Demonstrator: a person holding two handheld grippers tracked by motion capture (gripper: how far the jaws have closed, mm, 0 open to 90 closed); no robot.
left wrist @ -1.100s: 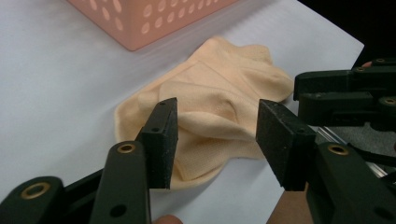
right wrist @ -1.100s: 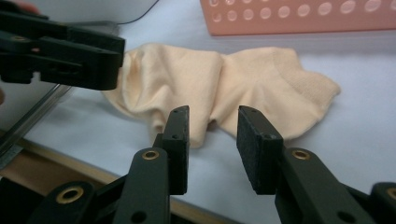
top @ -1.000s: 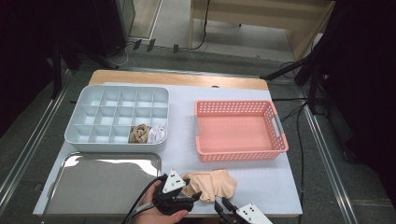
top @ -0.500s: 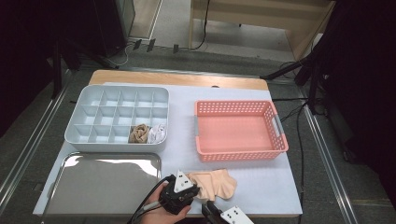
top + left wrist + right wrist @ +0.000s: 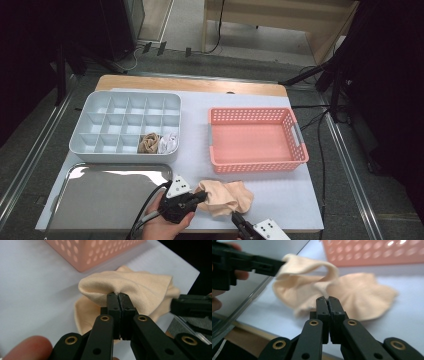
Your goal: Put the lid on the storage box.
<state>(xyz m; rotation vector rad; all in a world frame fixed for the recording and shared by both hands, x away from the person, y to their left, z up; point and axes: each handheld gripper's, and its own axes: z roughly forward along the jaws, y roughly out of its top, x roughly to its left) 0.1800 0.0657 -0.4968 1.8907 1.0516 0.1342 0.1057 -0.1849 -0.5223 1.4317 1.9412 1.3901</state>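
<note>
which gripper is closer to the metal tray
Left. The left gripper sits just past the metal tray's right edge; the right gripper is farther right, beyond the peach cloth's near edge.

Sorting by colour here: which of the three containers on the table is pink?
The perforated basket on the right; the compartment organizer is pale grey, the tray shiny metal.

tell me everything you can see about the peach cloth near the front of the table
The cloth is a small, soft, peach-coloured knit piece, crumpled and folded over itself. It lies on the white table cover near the front edge, just in front of the pink basket and right of the metal tray. The left gripper is shut on a raised fold at its left side; the right gripper pinches its near edge. The rest spreads flat on the cover.
</note>
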